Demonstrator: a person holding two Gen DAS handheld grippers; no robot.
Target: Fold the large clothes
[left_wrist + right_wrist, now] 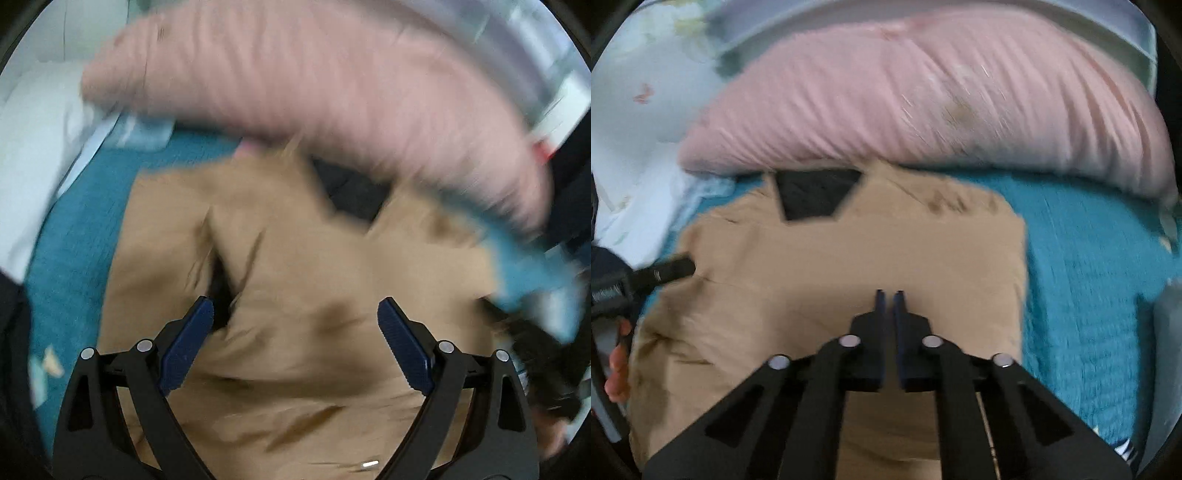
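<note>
A tan garment [849, 251] lies partly folded on the blue bedspread [1089, 258], in front of a pink pillow [923, 110]. The right claw [889, 295] hovers over its middle, jaws closed together with nothing between them. The left claw [295, 314] stands wide open above the cloth's rumpled left side, holding nothing. The garment's long edges run across the bed, so each claw is nearer its own end.

A bedroom: teal bedspread [1089, 258], pink pillow [923, 103] (home setting)
</note>
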